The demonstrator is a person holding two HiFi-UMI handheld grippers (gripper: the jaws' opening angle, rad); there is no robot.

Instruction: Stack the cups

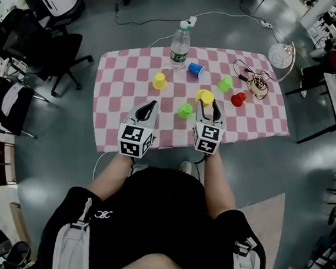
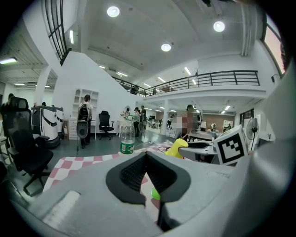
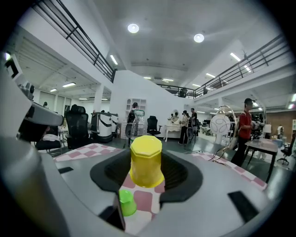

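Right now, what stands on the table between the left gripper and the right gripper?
A green cup stands there on the checked cloth; the head view shows it best.

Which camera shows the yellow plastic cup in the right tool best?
The right gripper view: the yellow plastic cup sits big and centred, gripped by the right tool. The head view shows it small, from above. The left gripper view catches only part of it, off to the side.

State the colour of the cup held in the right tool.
A yellow plastic cup, clearest in the right gripper view.
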